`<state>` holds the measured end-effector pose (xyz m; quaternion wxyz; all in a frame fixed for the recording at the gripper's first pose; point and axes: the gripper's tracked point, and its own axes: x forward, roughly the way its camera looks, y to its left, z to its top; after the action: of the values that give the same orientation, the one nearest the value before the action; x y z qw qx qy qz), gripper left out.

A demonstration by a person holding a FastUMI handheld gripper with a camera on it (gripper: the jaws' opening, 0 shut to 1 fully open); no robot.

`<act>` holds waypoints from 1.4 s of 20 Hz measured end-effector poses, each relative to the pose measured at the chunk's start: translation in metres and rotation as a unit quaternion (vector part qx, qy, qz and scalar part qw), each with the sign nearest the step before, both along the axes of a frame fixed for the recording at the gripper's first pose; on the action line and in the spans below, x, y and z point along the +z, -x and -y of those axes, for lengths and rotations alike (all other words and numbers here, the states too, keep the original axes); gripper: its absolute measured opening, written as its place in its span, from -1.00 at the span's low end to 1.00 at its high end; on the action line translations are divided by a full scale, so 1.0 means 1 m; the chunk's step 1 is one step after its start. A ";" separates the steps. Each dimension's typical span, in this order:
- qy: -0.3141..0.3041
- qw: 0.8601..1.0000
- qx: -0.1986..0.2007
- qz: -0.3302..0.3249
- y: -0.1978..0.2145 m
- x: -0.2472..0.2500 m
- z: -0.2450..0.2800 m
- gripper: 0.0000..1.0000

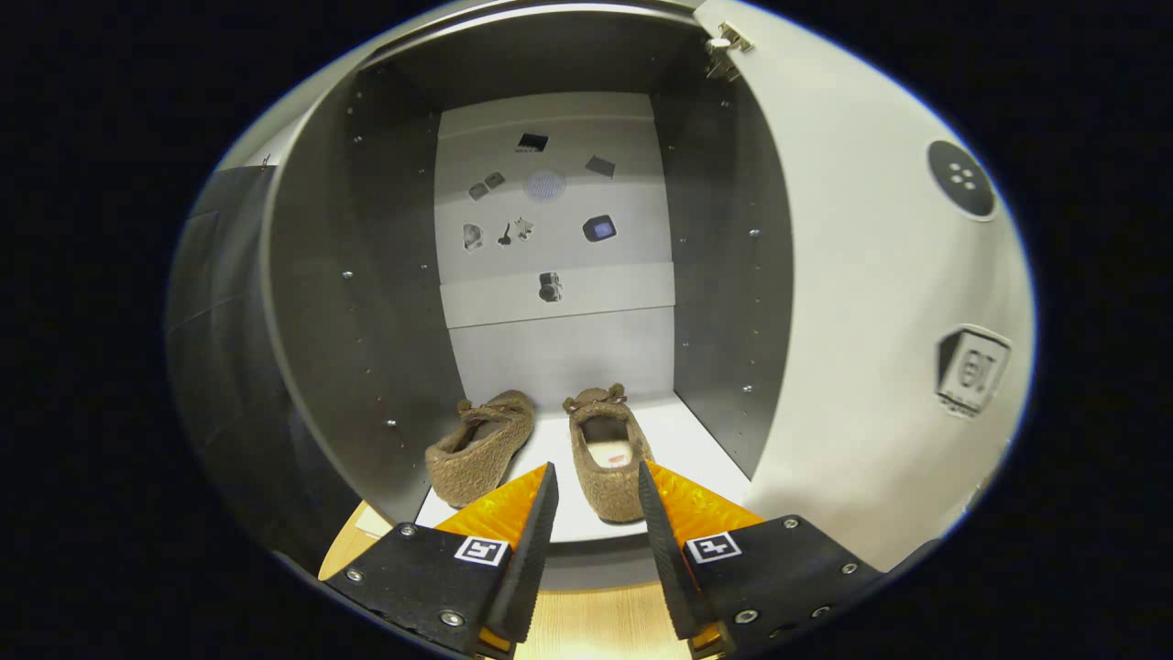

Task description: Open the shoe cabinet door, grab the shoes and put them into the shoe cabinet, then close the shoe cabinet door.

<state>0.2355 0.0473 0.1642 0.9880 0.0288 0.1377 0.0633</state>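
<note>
Two brown fuzzy shoes stand on the white floor point(696, 440) of the open shoe cabinet. The left shoe point(481, 446) leans against the dark left wall, heel toward me. The right shoe point(607, 454) stands straight, its heel just beyond and between my fingertips. My gripper point(596, 469) is open, its fingers apart on either side of that heel without pressing on it. The cabinet door point(880, 348) is swung wide open to the right of the fingers.
The cabinet has dark side walls point(367, 275) and a pale back panel point(554, 229) with several small stickers. A hinge point(724, 46) shows at the door's top. A round dark knob point(960, 178) and a tag point(971, 371) sit on the door. Wooden flooring point(596, 623) lies below the fingers.
</note>
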 end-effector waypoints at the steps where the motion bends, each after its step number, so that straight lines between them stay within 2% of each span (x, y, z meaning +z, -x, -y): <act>1: 0.003 1.000 -0.002 0.006 0.018 0.004 0.004 0.15; 12: 0.016 0.998 -0.042 0.045 0.186 0.034 0.054 0.22; 15: 0.001 0.996 -0.073 0.055 0.224 0.037 0.090 0.27; 19: 0.027 0.990 -0.130 0.043 0.269 0.020 0.160 0.33; 23: 0.016 0.984 -0.178 0.021 0.290 0.004 0.223 0.36; 28: -0.003 0.981 -0.196 0.012 0.280 -0.012 0.276 0.39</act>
<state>-0.0441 -0.2289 0.1518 0.9828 0.0573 0.1173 -0.1304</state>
